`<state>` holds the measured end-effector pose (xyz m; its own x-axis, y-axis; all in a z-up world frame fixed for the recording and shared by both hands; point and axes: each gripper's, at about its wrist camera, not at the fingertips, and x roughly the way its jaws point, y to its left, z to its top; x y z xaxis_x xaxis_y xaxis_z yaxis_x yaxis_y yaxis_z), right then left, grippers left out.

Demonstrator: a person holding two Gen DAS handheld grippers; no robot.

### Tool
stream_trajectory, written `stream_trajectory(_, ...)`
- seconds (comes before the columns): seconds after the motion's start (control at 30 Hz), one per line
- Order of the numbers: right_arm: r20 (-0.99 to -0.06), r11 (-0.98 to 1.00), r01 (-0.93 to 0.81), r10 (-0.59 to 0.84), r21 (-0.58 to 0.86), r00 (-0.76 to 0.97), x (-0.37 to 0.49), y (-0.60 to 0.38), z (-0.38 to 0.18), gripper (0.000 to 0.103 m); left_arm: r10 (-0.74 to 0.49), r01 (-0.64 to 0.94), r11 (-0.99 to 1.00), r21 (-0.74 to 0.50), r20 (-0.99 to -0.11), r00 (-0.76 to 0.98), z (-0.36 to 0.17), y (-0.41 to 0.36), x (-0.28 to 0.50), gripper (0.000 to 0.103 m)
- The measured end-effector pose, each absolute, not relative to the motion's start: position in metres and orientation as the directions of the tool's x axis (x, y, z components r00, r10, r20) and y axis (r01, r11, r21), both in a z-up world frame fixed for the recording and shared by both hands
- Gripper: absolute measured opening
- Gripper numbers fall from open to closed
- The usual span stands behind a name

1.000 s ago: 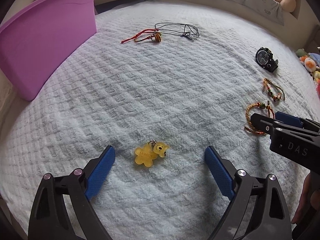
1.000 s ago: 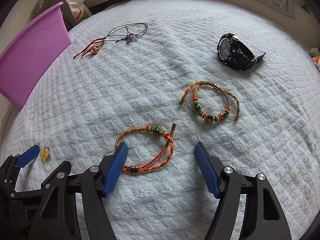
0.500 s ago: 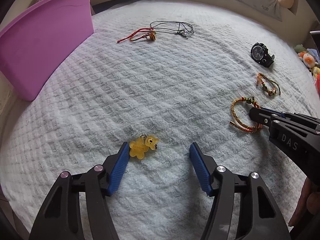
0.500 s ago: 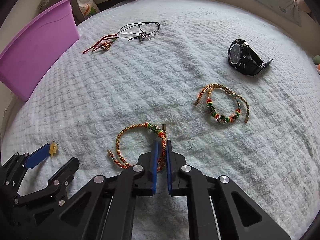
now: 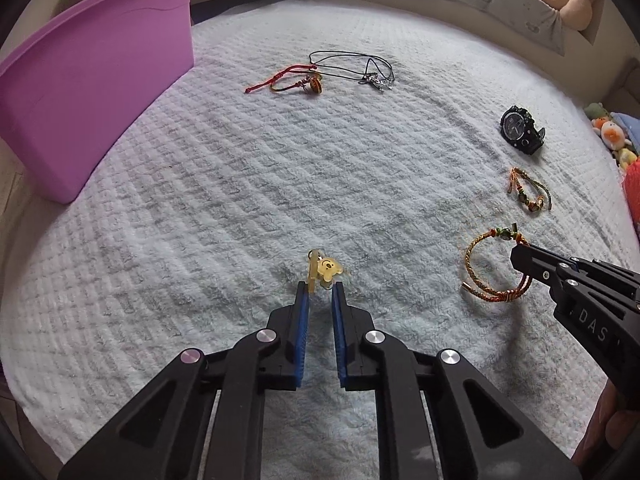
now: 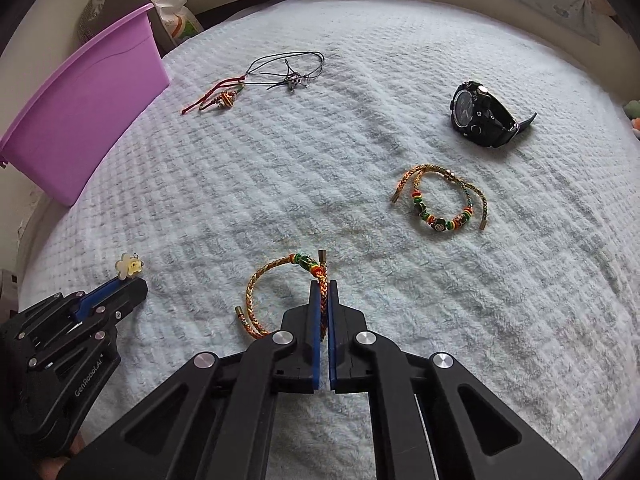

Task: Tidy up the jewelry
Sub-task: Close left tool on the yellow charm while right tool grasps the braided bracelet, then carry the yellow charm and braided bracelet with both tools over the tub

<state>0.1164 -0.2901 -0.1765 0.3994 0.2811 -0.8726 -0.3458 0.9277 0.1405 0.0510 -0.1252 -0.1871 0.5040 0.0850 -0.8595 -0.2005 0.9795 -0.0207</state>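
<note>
A yellow bear-and-flower charm (image 5: 326, 268) stands tipped on edge on the white blanket, caught between the tips of my left gripper (image 5: 320, 290). Its blue jaws are closing on the charm. In the right wrist view the same charm (image 6: 129, 266) sticks up from the left gripper (image 6: 128, 286). My right gripper (image 6: 324, 292) is shut on the doubled cords of an orange braided bracelet (image 6: 256, 284), whose loop lies to the left of the jaws. From the left wrist view the right gripper (image 5: 520, 256) reaches in from the right over that bracelet (image 5: 476, 248).
A purple tub (image 6: 80, 128) stands at the blanket's left edge. Farther back lie a red cord bracelet (image 6: 216, 96) and a black cord necklace (image 6: 288, 64). A black watch (image 6: 480, 114) and a beaded bracelet (image 6: 440, 200) lie to the right. Plush toys (image 5: 608, 136) sit beyond the right edge.
The left jaws have drawn in from wide apart to the charm, which tipped up on edge. The right jaws shut on the braided bracelet and rose a little.
</note>
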Motion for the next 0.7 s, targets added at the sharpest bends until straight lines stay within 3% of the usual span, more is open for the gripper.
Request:
stream_trajectory(0.3,-0.867,0.929,-0.345,0.28,0.136,0.412,0.109,-0.291,-0.147,0.003,0.093,-0.195,0.981,-0.016,-0.839,0.537,-0.153,-0.115,0.05,0.012)
stream_trajectory(0.7,-0.832,0.891,-0.427,0.35,0.153,0.43,0.111,-0.279,-0.032,0.003,0.132,-0.257,0.966,-0.024,-0.811,0.57,-0.025,-0.084,0.049,0.012)
